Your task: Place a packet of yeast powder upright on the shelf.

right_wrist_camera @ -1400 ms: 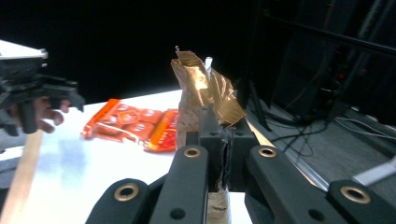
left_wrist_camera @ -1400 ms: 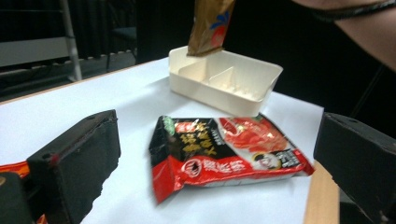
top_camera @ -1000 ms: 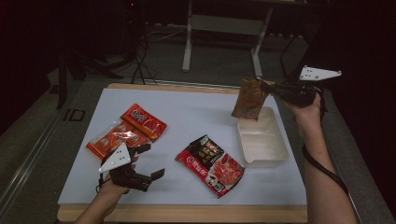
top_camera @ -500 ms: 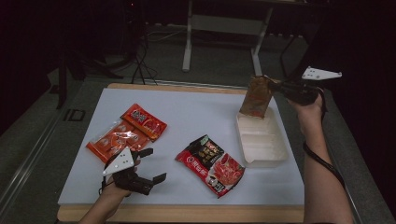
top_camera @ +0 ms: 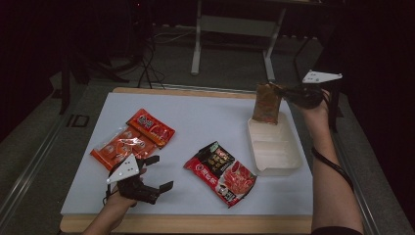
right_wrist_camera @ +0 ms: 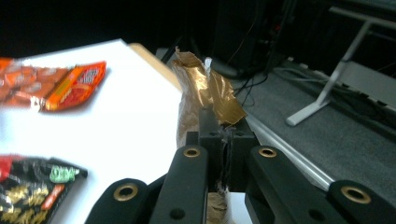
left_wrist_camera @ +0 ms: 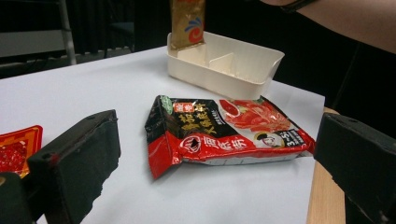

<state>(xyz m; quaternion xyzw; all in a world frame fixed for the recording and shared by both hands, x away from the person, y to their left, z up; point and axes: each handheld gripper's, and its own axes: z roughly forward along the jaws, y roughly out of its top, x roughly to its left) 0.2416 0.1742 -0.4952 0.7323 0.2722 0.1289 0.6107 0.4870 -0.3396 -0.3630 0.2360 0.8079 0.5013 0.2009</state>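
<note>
The right hand-held gripper (top_camera: pixel 288 93) is up at the far right of the tabletop (top_camera: pixel 205 117), and its jaws are pinched tight on the top edge of a gold-brown packet (top_camera: pixel 266 104). In the right gripper view the two black jaws meet hard together, with the crumpled foil top of the packet (right_wrist_camera: pixel 205 91) sticking out beyond them. The packet hangs upright, its lower end over the far compartment of the white divided tray (top_camera: pixel 274 149); from the left gripper view the packet (left_wrist_camera: pixel 187 23) drops just inside the far wall of the tray (left_wrist_camera: pixel 243 70), though whether it touches the bottom I cannot tell.

Down at the near left, the left hand-held gripper (top_camera: pixel 159 174) sits low over the tabletop with its jaws spread wide apart and nothing between them. In its own view the two black jaws stand at either edge, and the red and black snack bag (left_wrist_camera: pixel 224 133) lies flat on the white surface beyond them, near but untouched. From above, that snack bag (top_camera: pixel 220 172) lies in the middle of the tabletop, between the left hand-held gripper and the tray. Two orange-red packets (top_camera: pixel 133 138) lie overlapping at the left, just beyond the left hand-held gripper.
</note>
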